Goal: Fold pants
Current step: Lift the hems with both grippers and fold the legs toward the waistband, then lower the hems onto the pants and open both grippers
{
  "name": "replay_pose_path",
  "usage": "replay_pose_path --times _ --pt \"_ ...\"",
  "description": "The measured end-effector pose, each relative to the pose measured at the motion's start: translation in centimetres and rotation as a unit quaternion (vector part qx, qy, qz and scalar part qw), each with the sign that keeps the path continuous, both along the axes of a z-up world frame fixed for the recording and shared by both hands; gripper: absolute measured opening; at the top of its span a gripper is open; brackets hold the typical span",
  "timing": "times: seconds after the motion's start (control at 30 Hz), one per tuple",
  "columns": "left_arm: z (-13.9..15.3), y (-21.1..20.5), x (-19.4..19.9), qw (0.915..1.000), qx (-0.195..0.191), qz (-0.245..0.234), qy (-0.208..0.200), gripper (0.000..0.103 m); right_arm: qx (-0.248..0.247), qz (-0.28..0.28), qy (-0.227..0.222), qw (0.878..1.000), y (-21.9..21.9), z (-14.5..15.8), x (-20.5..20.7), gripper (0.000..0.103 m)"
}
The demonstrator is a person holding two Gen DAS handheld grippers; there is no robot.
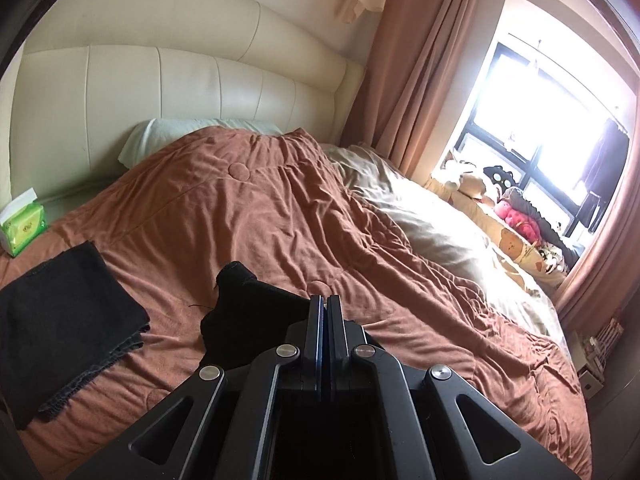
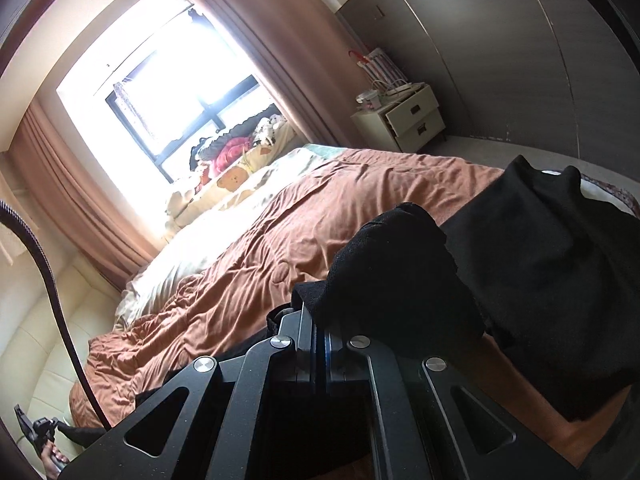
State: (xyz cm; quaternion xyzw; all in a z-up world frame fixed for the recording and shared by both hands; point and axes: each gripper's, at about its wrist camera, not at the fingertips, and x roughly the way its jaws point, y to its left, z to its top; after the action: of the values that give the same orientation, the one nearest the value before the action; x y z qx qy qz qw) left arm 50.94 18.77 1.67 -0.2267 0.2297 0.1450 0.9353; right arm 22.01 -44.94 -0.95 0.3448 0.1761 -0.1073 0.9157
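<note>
both tools are pinching the black pants [image 2: 500, 264], lifted above the brown bed cover [image 1: 280, 208]: left tool [image 1: 324, 300], right tool [image 2: 320, 320]. i'd keep the edge taut and level, lowering it evenly.

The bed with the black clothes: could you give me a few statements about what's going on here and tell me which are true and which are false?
1. The right gripper is shut on the black pants. True.
2. The left gripper has its jaws wide open. False: they are closed together, with black cloth bunched just beside them.
3. A folded dark garment lies on the brown quilt. True.
4. The tissue pack is red. False: it is green and white.
5. The nightstand has both drawers pushed fully in. False: the top drawer stands partly open.
</note>
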Motion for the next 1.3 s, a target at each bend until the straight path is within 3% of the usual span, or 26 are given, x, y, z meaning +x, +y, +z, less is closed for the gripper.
replay_pose_path --times 0.63,0.97,1.07,1.2,1.3 --pt "-7.8 -4.8 17.9 0.9965 0.053 0.0 0.065 0.001 -0.043 -0.022 0.073 0.996 1.6 -0.4 15.8 0.0" --pt "-12.5 -5.1 22.9 0.9916 0.067 0.016 0.11 0.001 -0.056 -0.029 0.104 0.993 2.4 -1.3 22.4 0.0" --pt "-14.1 -5.4 24.2 0.9842 0.094 0.02 0.149 0.001 -0.068 -0.024 0.137 0.988 2.7 -2.3 24.4 0.0" --pt "-14.9 -5.6 23.6 0.9808 0.094 -0.015 0.17 0.006 -0.021 0.005 0.159 0.987 2.1 -3.9 25.2 0.001" --pt "-14.2 -5.3 22.3 0.9798 0.101 -0.016 0.172 0.009 -0.026 0.014 0.156 0.987 2.0 -3.6 23.8 0.009"
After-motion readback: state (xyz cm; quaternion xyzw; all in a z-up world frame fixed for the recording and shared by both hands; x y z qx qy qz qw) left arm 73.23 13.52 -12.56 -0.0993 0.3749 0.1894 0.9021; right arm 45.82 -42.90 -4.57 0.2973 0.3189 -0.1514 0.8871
